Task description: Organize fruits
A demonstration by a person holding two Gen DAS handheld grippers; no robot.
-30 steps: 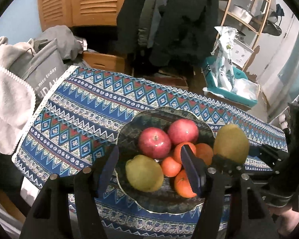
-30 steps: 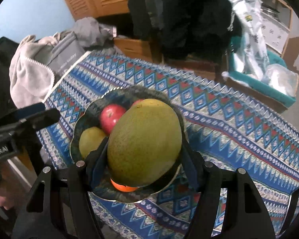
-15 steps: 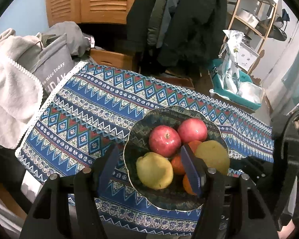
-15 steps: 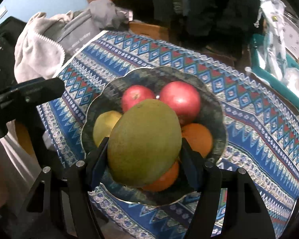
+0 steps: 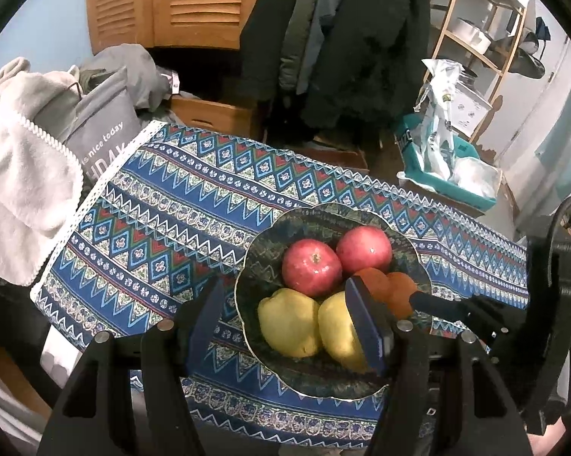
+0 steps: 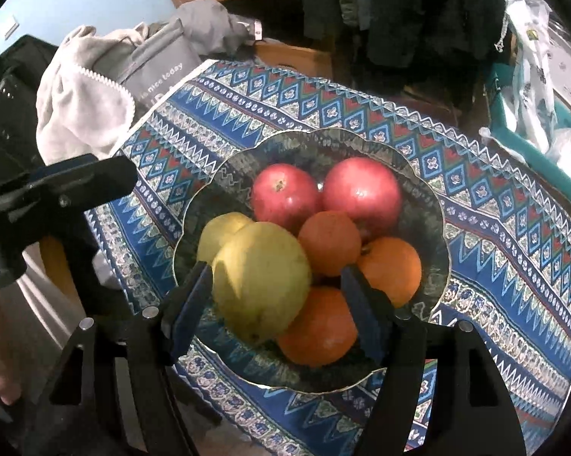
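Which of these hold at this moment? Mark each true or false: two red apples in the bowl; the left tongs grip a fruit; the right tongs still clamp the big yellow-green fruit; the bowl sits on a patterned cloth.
1. Two red apples lie in the bowl. True.
2. The left tongs grip a fruit. False: they hold nothing.
3. The right tongs clamp the big yellow-green fruit. False: their jaws have just been opening; the fruit rests between them in the bowl.
4. The bowl sits on a patterned cloth. True.
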